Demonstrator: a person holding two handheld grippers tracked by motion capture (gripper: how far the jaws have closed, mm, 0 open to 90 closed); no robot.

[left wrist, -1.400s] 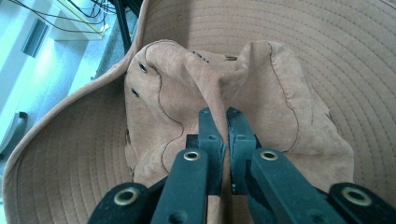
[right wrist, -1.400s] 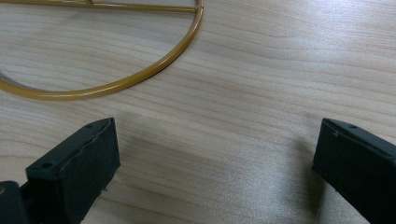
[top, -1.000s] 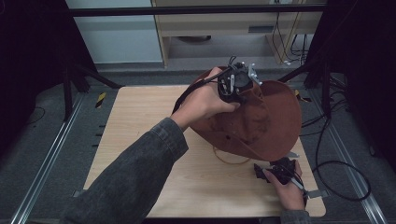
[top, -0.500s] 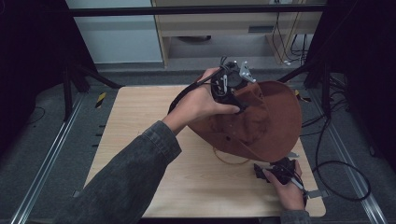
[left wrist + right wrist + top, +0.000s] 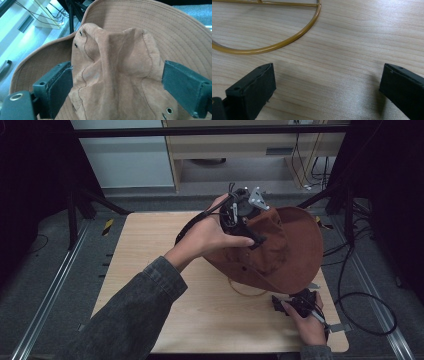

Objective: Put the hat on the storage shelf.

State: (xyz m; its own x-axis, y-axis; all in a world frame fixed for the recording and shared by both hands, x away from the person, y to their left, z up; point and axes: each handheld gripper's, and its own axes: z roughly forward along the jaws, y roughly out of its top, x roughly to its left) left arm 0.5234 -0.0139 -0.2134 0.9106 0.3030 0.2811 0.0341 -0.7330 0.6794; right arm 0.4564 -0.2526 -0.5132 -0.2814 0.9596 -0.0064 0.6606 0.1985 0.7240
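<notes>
The brown suede hat (image 5: 285, 247) sits tilted at the right half of the counter (image 5: 150, 250), its wide brim reaching close to the counter's right edge, with bare wood open to the left and front. The left tool (image 5: 240, 220) is at the hat's crown (image 5: 115, 65), which fills the gap between its jaws; they stand fairly wide and whether they pinch the suede cannot be told. A gold wire ring (image 5: 274, 45) lies flat under the brim's near edge. The right tool (image 5: 295, 302) rests low at the near right, jaws spread wide over bare wood, just short of the ring.
</notes>
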